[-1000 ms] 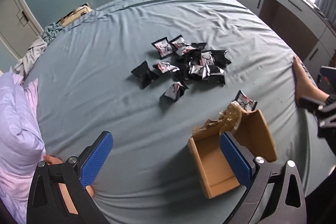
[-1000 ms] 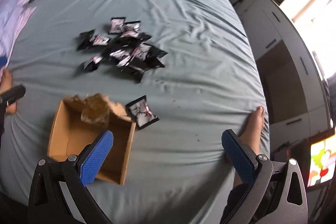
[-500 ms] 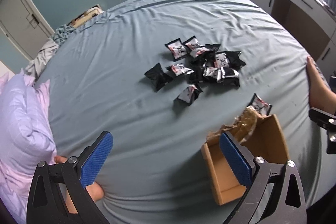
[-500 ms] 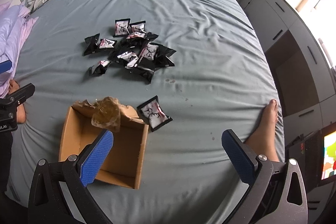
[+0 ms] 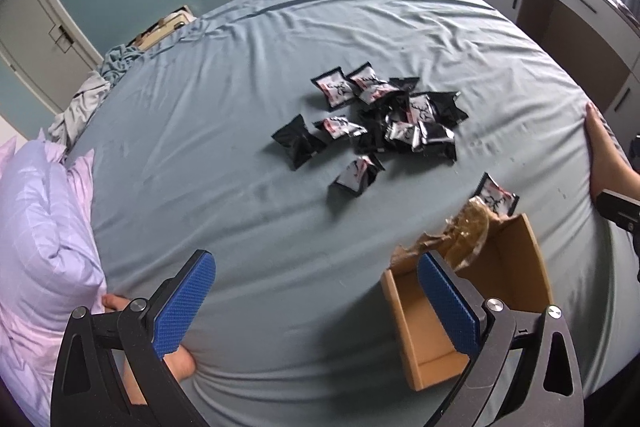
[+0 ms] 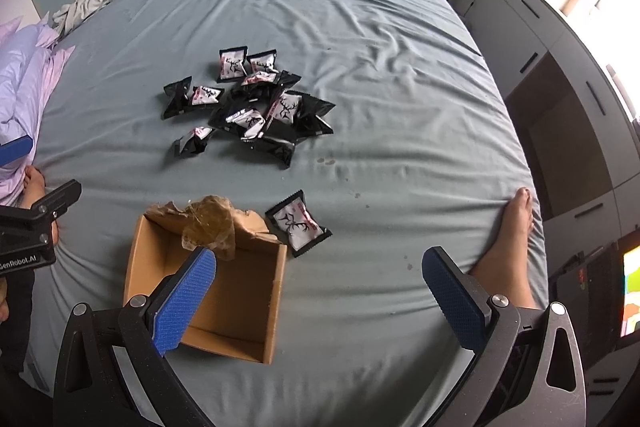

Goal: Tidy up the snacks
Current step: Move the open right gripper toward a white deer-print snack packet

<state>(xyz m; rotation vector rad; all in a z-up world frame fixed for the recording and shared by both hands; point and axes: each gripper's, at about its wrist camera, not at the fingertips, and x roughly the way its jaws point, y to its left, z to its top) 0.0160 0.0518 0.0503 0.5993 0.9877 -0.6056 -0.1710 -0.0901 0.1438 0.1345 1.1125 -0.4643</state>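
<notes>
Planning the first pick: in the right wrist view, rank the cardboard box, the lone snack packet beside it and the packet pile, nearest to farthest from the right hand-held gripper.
1. Cardboard box, lower left, under the left finger.
2. Lone snack packet, just past the box's far right corner.
3. Packet pile, mid-bed, beyond both.
Right hand-held gripper is open.

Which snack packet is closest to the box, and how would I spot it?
Find the open cardboard box on the blue-grey bed sheet. The lone packet lies flat beside its far right corner. Unlike the heaped packets farther back, it lies alone.

bed (image 6: 360, 39) grey-blue sheet | lilac pillow (image 5: 36, 227) left edge | white cabinets (image 6: 532, 27) right | bare foot (image 6: 508, 239) on bed
</notes>
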